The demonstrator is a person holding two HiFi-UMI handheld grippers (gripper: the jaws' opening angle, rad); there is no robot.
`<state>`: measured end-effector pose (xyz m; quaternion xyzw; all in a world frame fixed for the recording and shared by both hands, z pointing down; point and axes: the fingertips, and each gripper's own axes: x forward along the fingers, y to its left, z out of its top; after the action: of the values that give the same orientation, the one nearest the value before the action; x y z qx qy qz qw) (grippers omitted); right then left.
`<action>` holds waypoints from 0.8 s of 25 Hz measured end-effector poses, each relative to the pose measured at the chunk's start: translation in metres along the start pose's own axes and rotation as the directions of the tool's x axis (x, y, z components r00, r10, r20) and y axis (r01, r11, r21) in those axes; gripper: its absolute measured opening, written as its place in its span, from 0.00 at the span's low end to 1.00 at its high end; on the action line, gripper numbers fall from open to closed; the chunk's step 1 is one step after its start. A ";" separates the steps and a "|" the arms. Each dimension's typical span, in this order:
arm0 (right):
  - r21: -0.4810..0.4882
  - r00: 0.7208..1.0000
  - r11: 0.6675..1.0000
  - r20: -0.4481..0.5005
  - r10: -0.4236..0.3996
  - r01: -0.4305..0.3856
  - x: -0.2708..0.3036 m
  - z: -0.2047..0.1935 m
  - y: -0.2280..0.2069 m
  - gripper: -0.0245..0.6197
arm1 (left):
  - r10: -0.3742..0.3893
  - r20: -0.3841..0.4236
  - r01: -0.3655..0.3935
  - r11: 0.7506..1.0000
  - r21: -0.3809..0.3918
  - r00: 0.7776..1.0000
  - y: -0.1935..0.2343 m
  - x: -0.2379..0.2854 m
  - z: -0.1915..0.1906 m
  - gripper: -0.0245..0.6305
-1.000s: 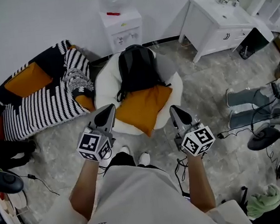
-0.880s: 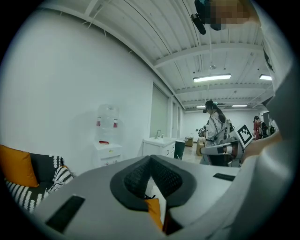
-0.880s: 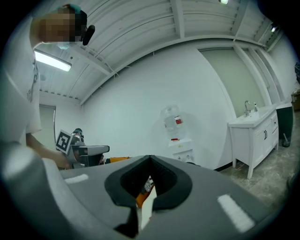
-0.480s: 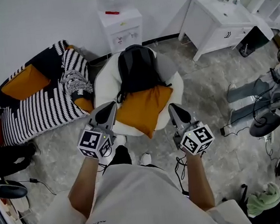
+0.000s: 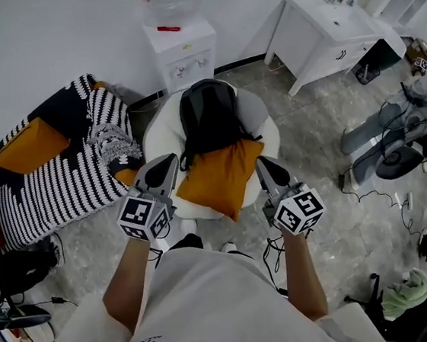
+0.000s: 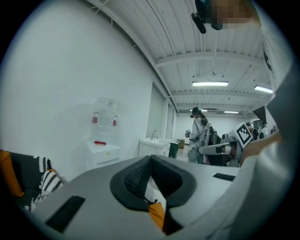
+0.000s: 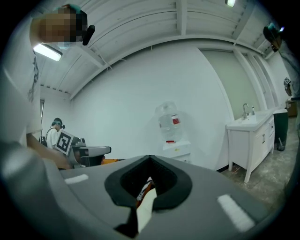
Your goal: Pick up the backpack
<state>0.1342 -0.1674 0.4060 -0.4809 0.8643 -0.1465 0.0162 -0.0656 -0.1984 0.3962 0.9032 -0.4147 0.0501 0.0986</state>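
A black backpack (image 5: 209, 115) stands upright on a white round beanbag chair (image 5: 160, 131), leaning on its back, with an orange cushion (image 5: 217, 176) in front of it. My left gripper (image 5: 166, 162) hovers shut and empty over the chair's near left rim, short of the backpack. My right gripper (image 5: 261, 164) is shut and empty too, above the chair's near right rim. In the left gripper view the closed left gripper (image 6: 151, 159) shows a sliver of orange cushion (image 6: 157, 213) below it. In the right gripper view the right gripper (image 7: 150, 159) is closed too.
A striped black-and-white sofa (image 5: 60, 170) with an orange pillow lies left of the chair. A water dispenser (image 5: 176, 42) stands against the wall behind it, and a white sink cabinet (image 5: 328, 32) at the right. Another person (image 5: 400, 124) and cables occupy the floor at right.
I have stepped forward: both grippers, still shut, moved closer to the chair and backpack. The person at the right has shifted.
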 end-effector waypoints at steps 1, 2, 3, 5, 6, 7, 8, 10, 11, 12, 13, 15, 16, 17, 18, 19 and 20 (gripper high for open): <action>-0.004 1.000 1.000 0.002 -0.009 0.009 0.007 0.002 0.001 0.04 | -0.012 0.003 0.012 1.000 -0.003 1.000 0.008 0.003 0.002 0.03; -0.009 1.000 1.000 0.003 -0.019 0.019 0.014 0.004 0.001 0.04 | -0.024 0.004 0.024 1.000 -0.003 1.000 0.015 0.007 0.004 0.03; -0.013 1.000 0.999 0.003 -0.030 0.030 0.020 0.005 0.002 0.04 | -0.038 0.002 0.038 0.999 -0.002 0.999 0.021 0.010 0.004 0.03; -0.020 0.999 0.998 0.000 -0.054 0.054 0.031 0.006 0.001 0.04 | -0.067 -0.008 0.067 0.998 -0.003 0.998 0.034 0.018 0.002 0.03; -0.022 0.998 0.997 -0.003 -0.069 0.069 0.036 0.005 0.001 0.04 | -0.084 -0.015 0.084 0.996 -0.008 0.996 0.040 0.021 0.000 0.03; -0.024 0.997 0.996 -0.006 -0.083 0.083 0.041 0.004 0.001 0.04 | -0.103 -0.023 0.103 0.995 -0.015 0.994 0.045 0.024 -0.002 0.03; -0.026 0.995 0.995 -0.009 -0.096 0.096 0.045 0.004 0.001 0.04 | -0.121 -0.030 0.121 0.992 -0.024 0.992 0.050 0.027 -0.005 0.03; -0.030 0.992 0.992 -0.010 -0.122 0.122 0.052 0.003 0.001 0.04 | -0.155 -0.041 0.153 0.987 -0.041 0.987 0.059 0.031 -0.009 0.03; -0.030 0.991 0.991 -0.009 -0.134 0.134 0.054 0.003 0.000 0.04 | -0.168 -0.046 0.166 0.985 -0.050 0.985 0.063 0.033 -0.011 0.03; -0.028 0.989 0.989 -0.009 -0.146 0.145 0.056 0.003 -0.002 0.04 | -0.178 -0.050 0.175 0.983 -0.058 0.983 0.067 0.034 -0.014 0.03; -0.025 0.988 0.988 -0.012 -0.155 0.155 0.057 0.002 -0.003 0.04 | -0.184 -0.054 0.181 0.981 -0.063 0.981 0.071 0.035 -0.016 0.03; -0.020 0.986 0.986 -0.024 -0.168 0.167 0.061 -0.001 -0.005 0.04 | -0.187 -0.063 0.182 0.980 -0.073 0.980 0.079 0.037 -0.021 0.03; -0.021 0.985 0.985 -0.031 -0.172 0.171 0.063 -0.002 -0.006 0.04 | -0.187 -0.067 0.181 0.980 -0.080 0.980 0.082 0.038 -0.024 0.03; -0.021 0.984 0.984 -0.038 -0.175 0.174 0.065 -0.003 -0.007 0.04 | -0.187 -0.070 0.181 0.980 -0.086 0.980 0.086 0.039 -0.026 0.03; -0.021 0.983 0.984 -0.042 -0.178 0.177 0.068 -0.003 -0.008 0.04 | -0.188 -0.074 0.181 0.979 -0.091 0.979 0.088 0.040 -0.027 0.03; -0.020 0.983 0.983 -0.044 -0.181 0.180 0.070 -0.003 -0.010 0.04 | -0.189 -0.077 0.182 0.979 -0.096 0.979 0.090 0.042 -0.029 0.03; -0.018 0.982 0.983 -0.045 -0.181 0.181 0.072 -0.002 -0.011 0.04 | -0.191 -0.080 0.183 0.978 -0.098 0.978 0.091 0.043 -0.030 0.03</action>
<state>0.1044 -0.2329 0.4193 -0.5540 0.8181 -0.1529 -0.0207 -0.1063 -0.2815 0.4457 0.9297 -0.3250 0.0621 0.1621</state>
